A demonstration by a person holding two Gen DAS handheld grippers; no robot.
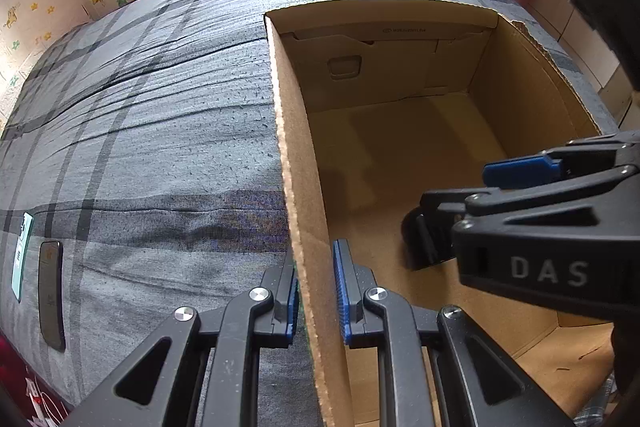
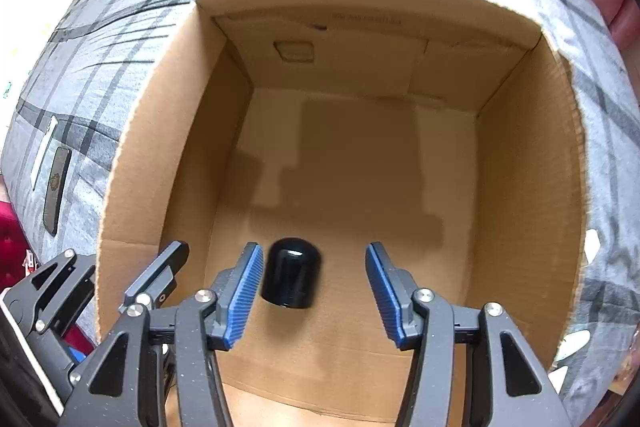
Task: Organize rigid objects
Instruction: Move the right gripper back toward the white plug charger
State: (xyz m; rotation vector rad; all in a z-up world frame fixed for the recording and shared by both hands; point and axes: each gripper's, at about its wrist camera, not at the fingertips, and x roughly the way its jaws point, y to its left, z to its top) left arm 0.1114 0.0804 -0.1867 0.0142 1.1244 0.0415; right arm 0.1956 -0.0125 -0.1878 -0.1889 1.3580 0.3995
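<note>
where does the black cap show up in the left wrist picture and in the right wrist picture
Left wrist: the black cap lies at lower right on the box floor, mostly hidden behind the right gripper.
Right wrist: the cap sits low centre, between the open jaws, nearer the left pad.
Shared landmark: the rectangular cut-out in the cardboard box's far wall.

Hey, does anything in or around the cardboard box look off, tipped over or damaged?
The black cup lies on its side on the floor of the cardboard box, not upright. The right gripper hangs open around it. The left gripper straddles the box's left wall. Nothing looks spilled or broken.
</note>
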